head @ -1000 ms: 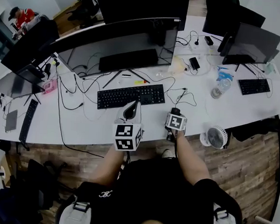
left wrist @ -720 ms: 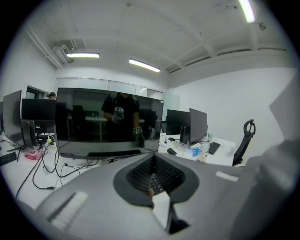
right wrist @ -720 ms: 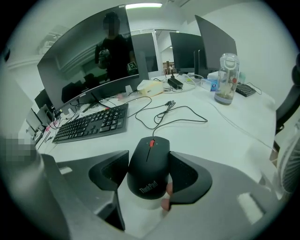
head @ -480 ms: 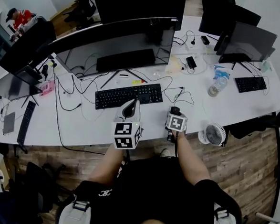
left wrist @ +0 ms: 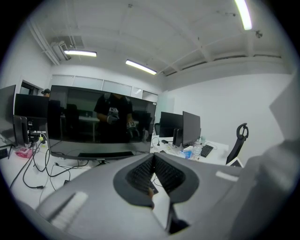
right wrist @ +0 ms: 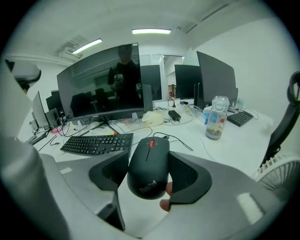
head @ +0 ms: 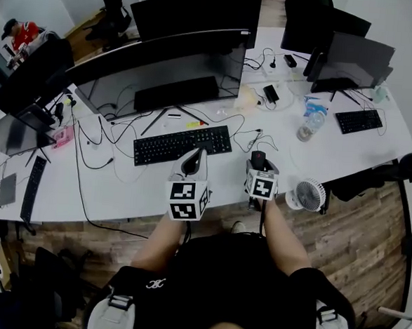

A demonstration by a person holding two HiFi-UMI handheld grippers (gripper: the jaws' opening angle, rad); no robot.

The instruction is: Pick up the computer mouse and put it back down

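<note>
A black computer mouse [right wrist: 149, 169] with a red scroll wheel sits between the jaws of my right gripper [right wrist: 149, 158], which is shut on its sides; its thin cable trails off over the white desk [right wrist: 243, 145]. In the head view the mouse [head: 258, 157] shows just ahead of the right gripper [head: 258, 164], near the desk's front edge and right of the keyboard. My left gripper [head: 193, 163] hangs over the front edge left of it, tilted up, its pads pressed together on nothing [left wrist: 153, 161].
A black keyboard [head: 183, 144] lies left of the mouse, with a wide curved monitor [head: 163, 69] behind it. A water bottle [head: 306, 126] stands to the right and a small white fan [head: 306, 195] near the front edge. Loose cables cross the desk.
The head view has swung a little, so the desk sits higher and further left in the picture. Both grippers keep about the same places; the mouse stays in the right one.
</note>
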